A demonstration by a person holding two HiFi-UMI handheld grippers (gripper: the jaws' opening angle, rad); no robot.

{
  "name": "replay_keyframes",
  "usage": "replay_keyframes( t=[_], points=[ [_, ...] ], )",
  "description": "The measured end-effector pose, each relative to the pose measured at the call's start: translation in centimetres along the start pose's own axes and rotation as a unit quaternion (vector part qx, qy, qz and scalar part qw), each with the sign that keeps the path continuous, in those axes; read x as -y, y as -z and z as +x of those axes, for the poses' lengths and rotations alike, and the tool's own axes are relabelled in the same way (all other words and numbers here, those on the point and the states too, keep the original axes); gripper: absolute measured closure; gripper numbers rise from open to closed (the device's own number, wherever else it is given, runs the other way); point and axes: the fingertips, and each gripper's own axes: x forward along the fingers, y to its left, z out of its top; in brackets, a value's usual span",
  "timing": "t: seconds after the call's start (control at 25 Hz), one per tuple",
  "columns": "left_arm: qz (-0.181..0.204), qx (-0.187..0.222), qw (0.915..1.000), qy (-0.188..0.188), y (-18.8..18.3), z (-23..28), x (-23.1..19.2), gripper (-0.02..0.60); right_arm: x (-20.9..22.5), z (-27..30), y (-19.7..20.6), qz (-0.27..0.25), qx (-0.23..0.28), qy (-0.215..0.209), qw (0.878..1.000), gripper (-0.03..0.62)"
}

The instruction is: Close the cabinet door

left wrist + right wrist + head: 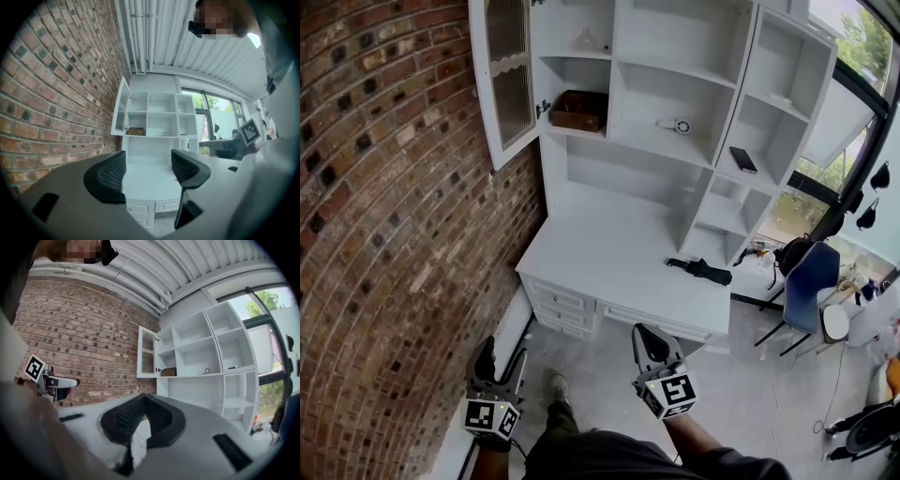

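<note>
Left of the shelf unit [675,178], by the brick wall [384,187], your left gripper [147,171] hangs well short of the unit. Its jaws are wide apart with nothing between them, and its cube bears a black-and-white square marker [490,417]. The white door [508,80] stands open at the unit's top left, swung out toward the wall, with a brown box [578,110] in the compartment just right of it. Your right gripper [143,416], also well short of the unit and facing its desk [619,258], has its jaws closed tip to tip on nothing and carries a second marker [675,392].
</note>
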Motion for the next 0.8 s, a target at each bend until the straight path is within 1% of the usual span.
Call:
replay_keyframes(
  t=[0.28, 0.56, 0.8],
  points=[
    [-0.017, -0.011, 0.9998, -0.007, 2.0, 4.0, -3.4, 0.278, 1.1, 3.8, 1.5, -0.002, -0.018, 0.007, 1.0, 0.597],
    [-0.015, 0.0, 0.9998, -0.01, 1.4, 10.1, -8.4, 0.279, 2.4, 10.5, 1.7, -0.008, -0.025, 0.013, 1.0, 0.597],
    [-0.021, 0.002, 0.9998, -0.003, 0.8, 16.0, -12.7, 0.279, 3.4, 17.4, 0.4, -0.017, -0.023, 0.017, 0.999, 0.597]
  ],
)
